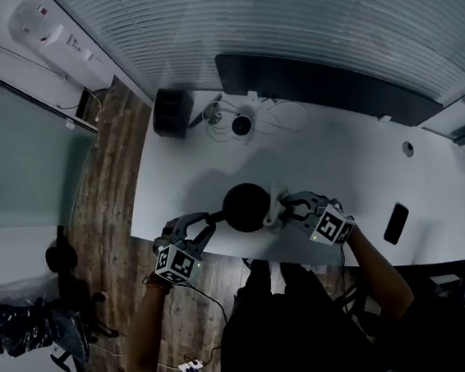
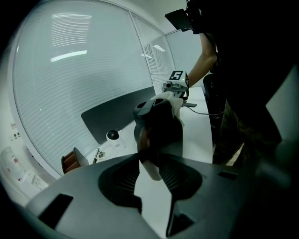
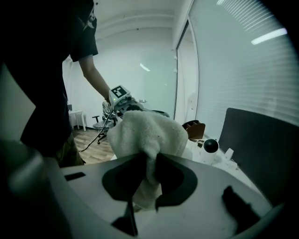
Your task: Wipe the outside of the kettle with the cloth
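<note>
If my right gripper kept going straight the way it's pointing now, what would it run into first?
The right gripper is shut on the white fluffy cloth. Straight ahead, that cloth meets the black round kettle. It seems to touch the kettle's side, though depth is hard to judge.

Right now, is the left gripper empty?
No, the left gripper is shut on the handle of the dark kettle.

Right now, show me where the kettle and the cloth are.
kettle (image 1: 245, 207): head view, middle of its dark round body.
cloth (image 3: 149, 133): right gripper view, the bunched white part above the jaws.
</note>
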Demonstrator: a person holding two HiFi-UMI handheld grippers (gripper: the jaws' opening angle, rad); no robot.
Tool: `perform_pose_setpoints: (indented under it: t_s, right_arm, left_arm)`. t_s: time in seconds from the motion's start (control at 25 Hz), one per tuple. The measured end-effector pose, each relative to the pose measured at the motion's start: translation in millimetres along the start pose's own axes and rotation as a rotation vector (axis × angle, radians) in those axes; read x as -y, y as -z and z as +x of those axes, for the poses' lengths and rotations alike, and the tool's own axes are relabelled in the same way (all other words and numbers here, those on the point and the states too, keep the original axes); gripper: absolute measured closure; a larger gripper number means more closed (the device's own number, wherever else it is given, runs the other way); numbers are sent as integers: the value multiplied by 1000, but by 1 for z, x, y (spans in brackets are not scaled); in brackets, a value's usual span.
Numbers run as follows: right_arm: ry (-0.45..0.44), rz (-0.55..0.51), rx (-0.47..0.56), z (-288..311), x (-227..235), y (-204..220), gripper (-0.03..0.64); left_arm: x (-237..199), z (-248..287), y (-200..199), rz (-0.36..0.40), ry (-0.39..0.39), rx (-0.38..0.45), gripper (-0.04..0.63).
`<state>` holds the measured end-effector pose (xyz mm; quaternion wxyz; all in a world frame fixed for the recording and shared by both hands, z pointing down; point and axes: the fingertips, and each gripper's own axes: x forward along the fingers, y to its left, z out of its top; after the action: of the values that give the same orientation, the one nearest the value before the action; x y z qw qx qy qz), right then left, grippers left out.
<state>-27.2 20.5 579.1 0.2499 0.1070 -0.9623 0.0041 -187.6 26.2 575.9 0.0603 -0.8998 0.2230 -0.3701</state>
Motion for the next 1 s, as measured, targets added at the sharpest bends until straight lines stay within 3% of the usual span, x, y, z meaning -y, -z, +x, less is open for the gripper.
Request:
perform_pose_setpoints:
  t_s: [0.36, 0.6, 0.76, 1.0]
  right_arm:
    - [24, 62, -163, 32, -23, 53, 549]
    - [106, 173, -226, 52, -43, 73, 549]
    - [146, 202, -184, 44, -45, 74, 549]
    - [131, 148, -18, -4, -23, 19, 549]
  left_arm:
    - [-14, 1, 7, -8, -7, 50, 476]
    - [-25, 3, 5, -22, 7, 58, 476]
    - [-31, 6, 6, -39, -11, 61, 476]
    - [-35, 8, 7, -40, -39, 11, 476]
